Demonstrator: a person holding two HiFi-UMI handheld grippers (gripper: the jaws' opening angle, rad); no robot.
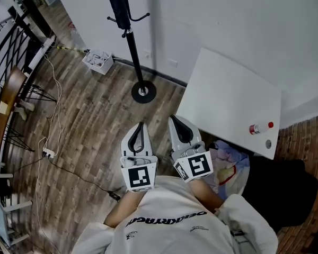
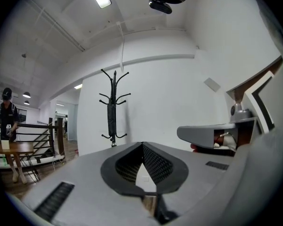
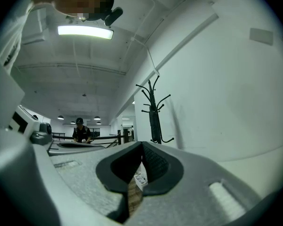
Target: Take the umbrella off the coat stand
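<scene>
umbrella [image 1: 118, 4] hangs on coat stand [image 1: 133, 52], well ahead: approach step. left gripper [image 1: 140, 125], right gripper [image 1: 175, 119] fingers closed, empty. next: close in, open one.

Bright ceiling strip light [image 3: 85, 30], fisheye-dark corners

The camera on my head looks steeply down over my shirt [image 1: 169, 224] onto the floor [image 1: 90, 126]. It takes in my left hand-held gripper [image 1: 141, 126], my right hand-held gripper [image 1: 174, 119], the white bench [image 1: 228, 99] at right and the coat stand [image 1: 132, 52] ahead. Each gripper camera sits close behind its own jaws and faces level toward the white wall [image 2: 179, 93]. All three views share the coat stand, which stands well off. Each gripper view also catches the other gripper at its edge.
</scene>
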